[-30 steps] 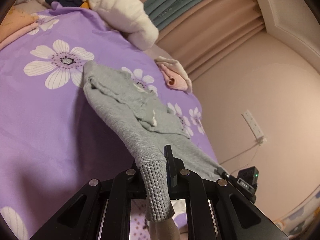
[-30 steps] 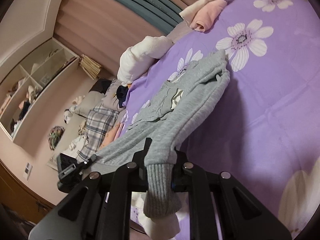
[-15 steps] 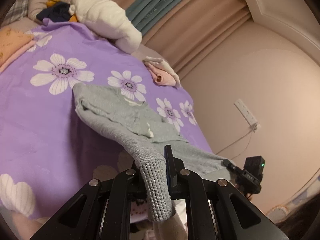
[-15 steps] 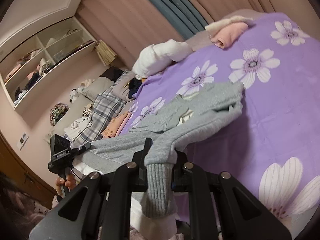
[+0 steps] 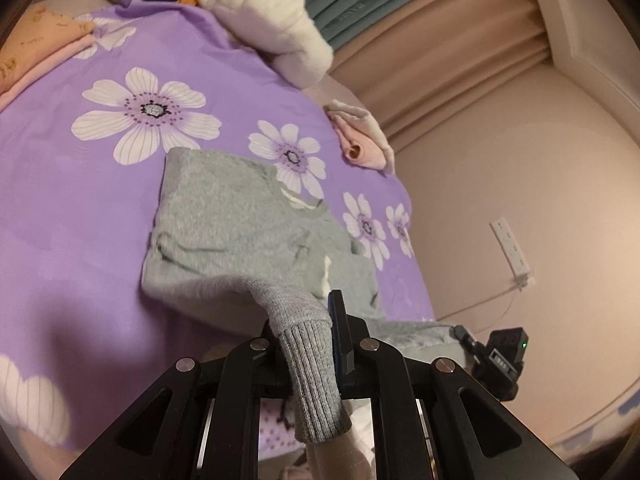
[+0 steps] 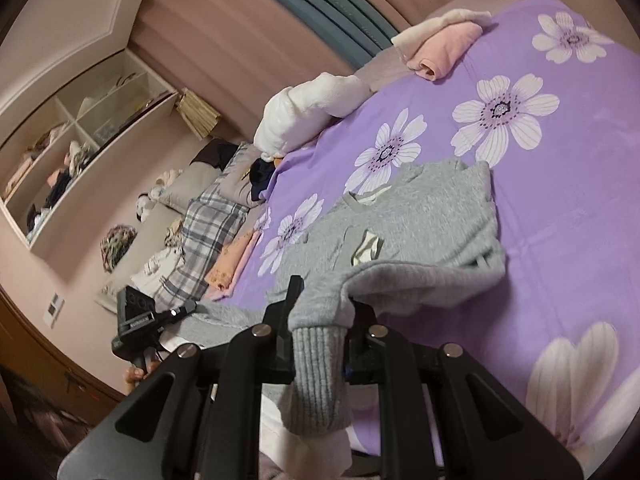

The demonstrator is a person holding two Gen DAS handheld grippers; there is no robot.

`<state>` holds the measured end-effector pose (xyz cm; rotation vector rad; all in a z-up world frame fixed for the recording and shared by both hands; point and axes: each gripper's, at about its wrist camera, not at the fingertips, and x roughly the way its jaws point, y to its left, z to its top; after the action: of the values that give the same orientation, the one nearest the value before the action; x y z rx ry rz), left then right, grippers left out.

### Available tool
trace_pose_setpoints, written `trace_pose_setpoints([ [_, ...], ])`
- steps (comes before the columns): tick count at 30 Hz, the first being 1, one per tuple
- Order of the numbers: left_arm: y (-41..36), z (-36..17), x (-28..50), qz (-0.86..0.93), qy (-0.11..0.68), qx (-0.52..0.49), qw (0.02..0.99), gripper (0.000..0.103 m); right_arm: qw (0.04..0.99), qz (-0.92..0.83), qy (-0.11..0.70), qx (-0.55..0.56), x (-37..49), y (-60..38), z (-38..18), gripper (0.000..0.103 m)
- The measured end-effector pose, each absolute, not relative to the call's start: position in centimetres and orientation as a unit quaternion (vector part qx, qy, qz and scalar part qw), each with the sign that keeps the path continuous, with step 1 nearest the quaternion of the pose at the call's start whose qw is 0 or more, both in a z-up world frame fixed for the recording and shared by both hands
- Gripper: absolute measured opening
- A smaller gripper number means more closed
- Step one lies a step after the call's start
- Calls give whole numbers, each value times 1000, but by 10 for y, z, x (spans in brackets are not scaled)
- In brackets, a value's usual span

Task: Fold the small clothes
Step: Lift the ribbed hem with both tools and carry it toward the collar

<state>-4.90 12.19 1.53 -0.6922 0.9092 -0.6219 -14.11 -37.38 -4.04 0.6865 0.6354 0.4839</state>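
A small grey knit sweater (image 5: 240, 220) lies on the purple flowered bedspread (image 5: 80, 208); it also shows in the right wrist view (image 6: 432, 216). My left gripper (image 5: 308, 320) is shut on one ribbed hem corner (image 5: 312, 368) of the sweater. My right gripper (image 6: 320, 308) is shut on the other ribbed corner (image 6: 316, 376). Both corners are lifted above the bed's near edge, and the rest of the sweater lies flat with its neckline at the far end. The right gripper's body (image 5: 500, 356) shows at lower right in the left wrist view.
A white rolled blanket (image 5: 264, 12) and dark clothes lie at the far end of the bed. A folded pink garment (image 5: 360, 144) sits near the curtain. Folded orange and pink clothes (image 5: 36, 44) lie at the left. A plaid cloth (image 6: 208, 232) and shelves (image 6: 72, 136) are beside the bed.
Both grippers have moved forward over the bed with the hem. The sweater's body now lies flatter and more spread out, less bunched than before.
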Motion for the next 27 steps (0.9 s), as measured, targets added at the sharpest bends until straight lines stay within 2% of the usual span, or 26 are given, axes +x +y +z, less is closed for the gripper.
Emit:
trace_pose_setpoints([
  [11,114,3,58,-271,461,-346,771,9,828,192,348,394,-31,-387,-57,18],
  [17,101,-35,128,-231,506,-372,743,9,790,129,391,455,32,-407,-94,18],
  [24,88,-78,188,-173,557,-387,714,9,746,70,421,511,72,-424,-130,24],
  [25,87,-81,191,-171,563,-383,712,12,735,65,427,523,75,-427,-137,27],
  [26,85,-85,193,-164,571,-379,709,25,729,60,430,529,75,-430,-139,29],
  [27,85,-87,193,-159,577,-378,706,31,724,63,430,535,74,-432,-140,33],
])
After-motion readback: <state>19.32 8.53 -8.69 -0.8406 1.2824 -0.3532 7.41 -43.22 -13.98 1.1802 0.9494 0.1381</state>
